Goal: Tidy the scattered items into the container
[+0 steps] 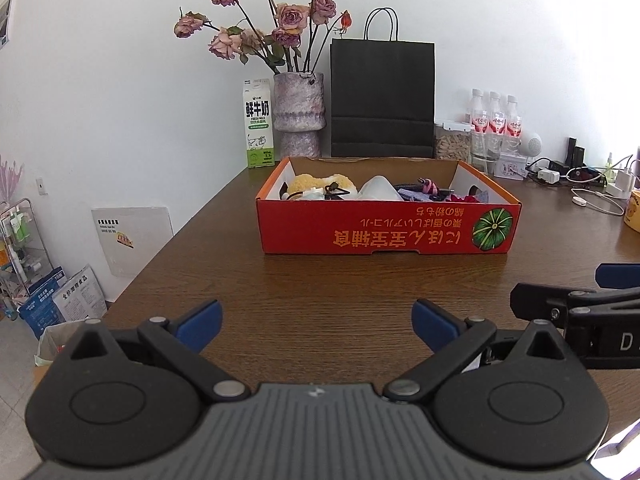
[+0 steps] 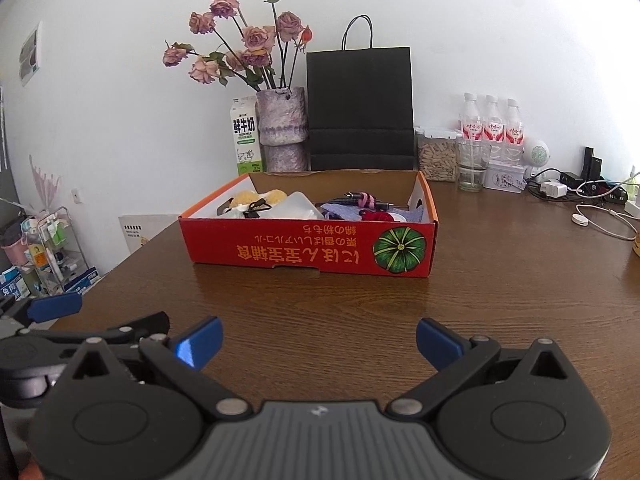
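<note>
A red cardboard box [image 1: 384,232] with a pumpkin picture stands open on the brown table; it also shows in the right wrist view [image 2: 308,246]. Inside lie a yellow sponge [image 1: 310,183], a white lidded piece [image 1: 378,189], a black cable [image 1: 416,186] and purple cloth [image 2: 340,210]. My left gripper [image 1: 316,322] is open and empty, low over the table in front of the box. My right gripper [image 2: 318,344] is open and empty beside it; its fingers [image 1: 560,300] show at the right edge of the left wrist view.
Behind the box stand a milk carton [image 1: 259,124], a vase of dried roses [image 1: 298,114], a black paper bag [image 1: 382,100], a jar of seeds [image 2: 437,156], a glass [image 2: 473,166] and three bottles [image 2: 491,124]. Chargers and cables [image 2: 584,196] lie at far right. The table's left edge [image 1: 152,256] drops to floor clutter.
</note>
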### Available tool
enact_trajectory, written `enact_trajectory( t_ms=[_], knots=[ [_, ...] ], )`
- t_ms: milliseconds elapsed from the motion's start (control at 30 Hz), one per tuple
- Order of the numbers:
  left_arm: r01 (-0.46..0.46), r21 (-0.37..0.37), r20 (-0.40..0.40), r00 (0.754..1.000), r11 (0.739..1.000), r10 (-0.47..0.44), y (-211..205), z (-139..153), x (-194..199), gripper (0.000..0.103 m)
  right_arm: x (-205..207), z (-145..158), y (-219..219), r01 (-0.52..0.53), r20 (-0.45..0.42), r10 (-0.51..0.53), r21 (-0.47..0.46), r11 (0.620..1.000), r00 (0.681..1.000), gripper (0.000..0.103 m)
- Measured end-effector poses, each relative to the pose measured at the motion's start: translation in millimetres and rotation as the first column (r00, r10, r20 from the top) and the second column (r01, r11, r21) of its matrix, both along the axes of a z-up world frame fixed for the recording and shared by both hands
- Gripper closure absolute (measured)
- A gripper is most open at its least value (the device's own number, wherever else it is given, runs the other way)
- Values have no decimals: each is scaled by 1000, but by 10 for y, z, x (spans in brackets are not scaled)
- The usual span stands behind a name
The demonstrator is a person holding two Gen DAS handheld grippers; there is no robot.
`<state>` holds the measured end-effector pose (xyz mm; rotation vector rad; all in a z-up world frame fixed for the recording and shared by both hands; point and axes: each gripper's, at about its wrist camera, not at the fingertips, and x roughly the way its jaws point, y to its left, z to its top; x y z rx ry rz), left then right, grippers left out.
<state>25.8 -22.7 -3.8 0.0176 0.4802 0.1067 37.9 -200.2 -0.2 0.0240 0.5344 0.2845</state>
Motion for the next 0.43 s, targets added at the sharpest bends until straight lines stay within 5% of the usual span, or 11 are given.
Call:
enact_trajectory(
  t_ms=[433],
  knots=[
    [-1, 0, 15, 1000, 1000, 1, -7, 3, -17, 0, 11, -14, -20, 2, -3, -2, 4, 1000, 1000, 0]
  ],
)
